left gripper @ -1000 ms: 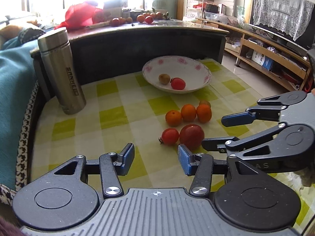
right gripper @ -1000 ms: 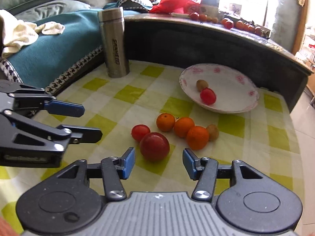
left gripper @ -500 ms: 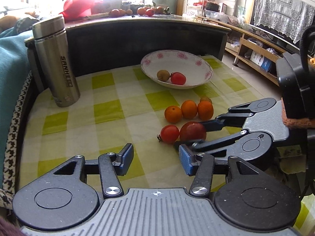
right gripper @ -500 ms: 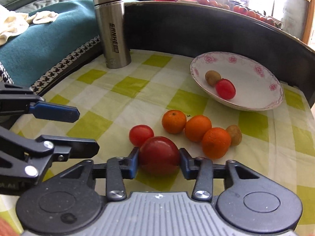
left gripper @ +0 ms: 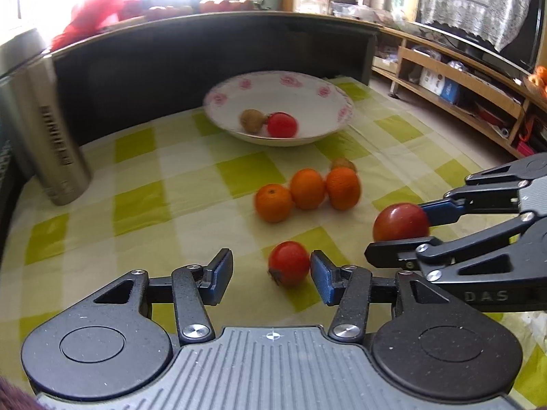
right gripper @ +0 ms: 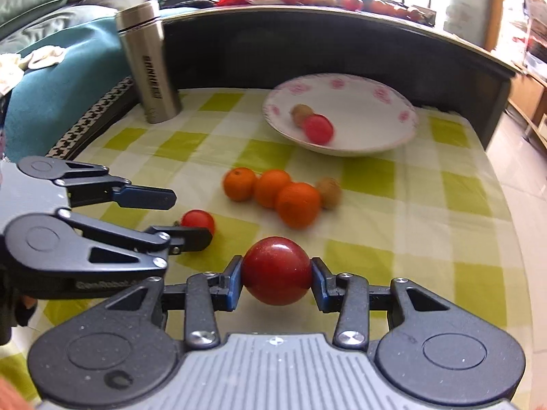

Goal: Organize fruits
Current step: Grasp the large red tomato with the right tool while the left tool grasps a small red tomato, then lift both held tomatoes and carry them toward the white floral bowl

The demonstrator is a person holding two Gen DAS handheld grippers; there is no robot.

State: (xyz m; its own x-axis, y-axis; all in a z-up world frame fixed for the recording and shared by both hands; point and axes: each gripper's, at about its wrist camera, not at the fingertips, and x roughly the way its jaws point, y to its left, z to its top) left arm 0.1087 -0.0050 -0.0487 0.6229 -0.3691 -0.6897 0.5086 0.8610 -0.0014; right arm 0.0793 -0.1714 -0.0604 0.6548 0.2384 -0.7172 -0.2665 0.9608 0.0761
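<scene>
Red tomato (right gripper: 276, 270): smooth, soft, bruisable; right gripper (right gripper: 276, 278) clamped across its middle. Left gripper (left gripper: 271, 275) spread around small tomato (left gripper: 289, 262). Bowl (right gripper: 407, 126) at 1 o'clock.

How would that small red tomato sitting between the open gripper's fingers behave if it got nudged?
The small red tomato is round and looks smooth-skinned, so a nudge from the open left gripper would probably send it rolling across the flat checked cloth. Its glossy skin may slip against the pads. It looks light, and probably soft enough to bruise if squeezed hard.

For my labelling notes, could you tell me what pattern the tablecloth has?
The tablecloth is a yellow-green and cream check, clearest in the right wrist view.
</scene>
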